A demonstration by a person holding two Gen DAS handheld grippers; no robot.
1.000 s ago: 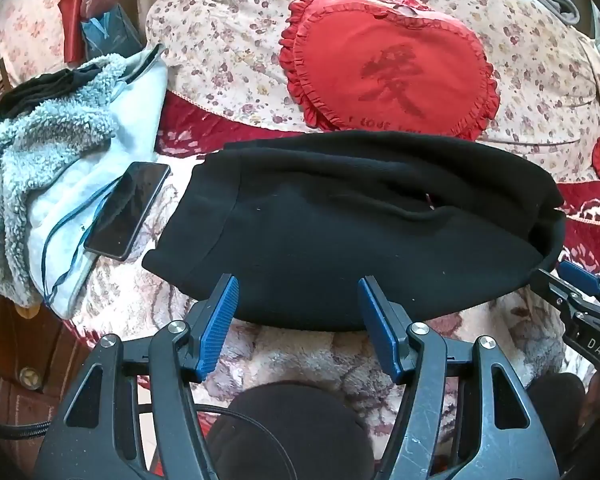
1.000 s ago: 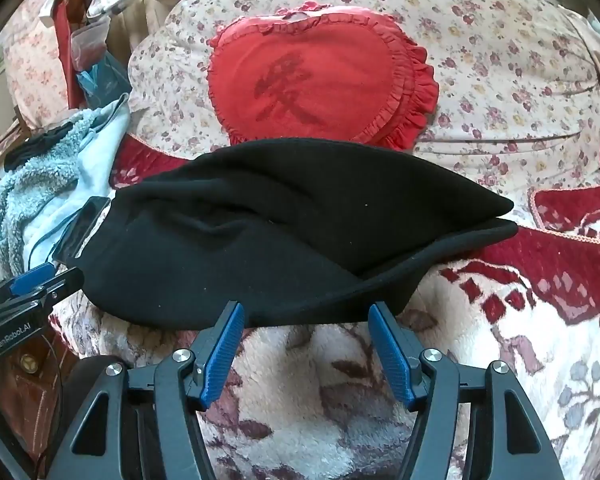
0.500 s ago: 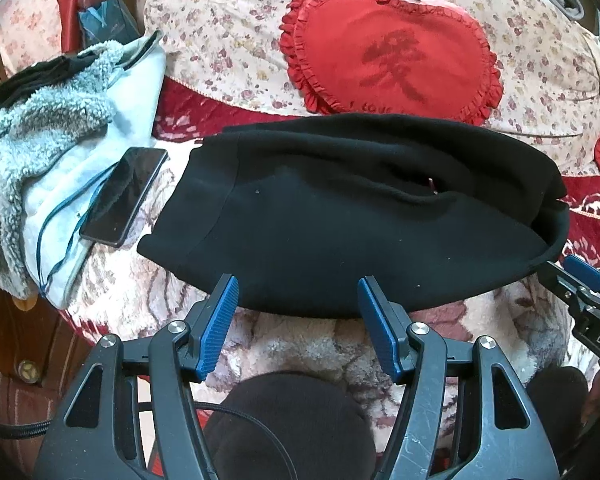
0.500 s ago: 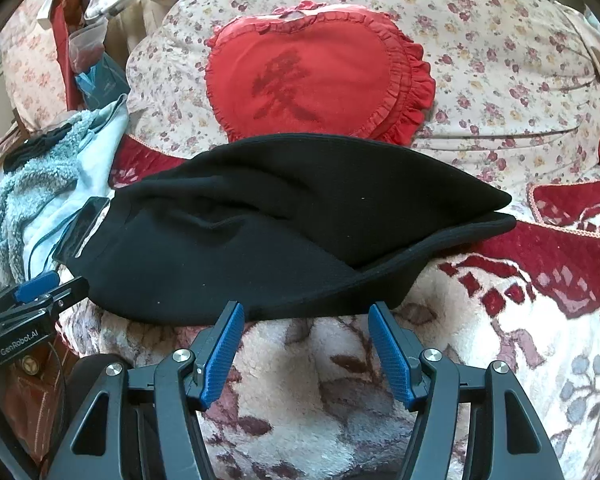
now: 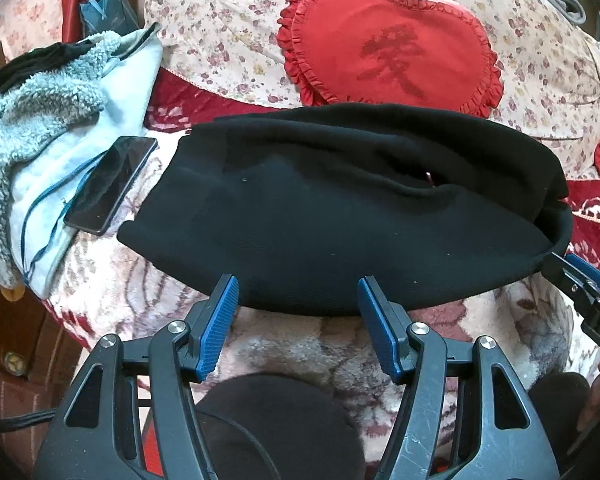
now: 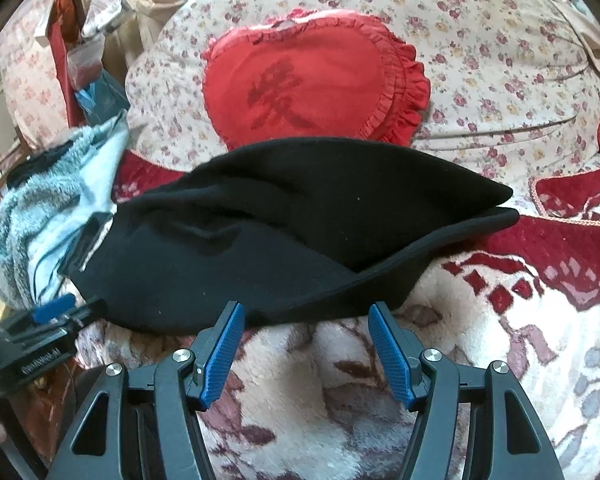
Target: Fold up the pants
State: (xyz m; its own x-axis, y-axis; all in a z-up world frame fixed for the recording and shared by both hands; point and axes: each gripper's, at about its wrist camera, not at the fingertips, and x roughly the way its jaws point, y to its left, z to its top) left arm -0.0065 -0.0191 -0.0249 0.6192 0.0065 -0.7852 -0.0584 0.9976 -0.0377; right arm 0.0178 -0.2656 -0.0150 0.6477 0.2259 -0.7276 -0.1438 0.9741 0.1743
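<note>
Two wrist views show a bed [image 5: 112, 300] covered with a plush floral blanket [image 6: 340, 420] in cream and dark red. Behind it lies a flowered quilt [image 5: 228, 32], and on the quilt rests a red heart-shaped cushion [image 5: 388, 44] with a ruffled edge. At the left of the bed lies a pale blue fleece garment [image 5: 32, 128], with a dark phone [image 5: 112, 184] lying partly on it, screen up.

Black pants [image 5: 340, 216] lie folded on the blanket, forming one flat, elongated bundle. Its long axis runs left to right across both views, parallel to the near edge of the bed. In the right wrist view the pants [image 6: 280, 240] taper to a point at the right, where two layers part slightly; the left end is broader and blunt.

Left tool [image 5: 298, 312] is angled downward at the near hem of the pants, toward the left half, jaws wide apart and holding nothing. Right tool [image 6: 306, 334] takes the same pose nearer the right half, jaws likewise spread and empty, tips just short of the hem.
</note>
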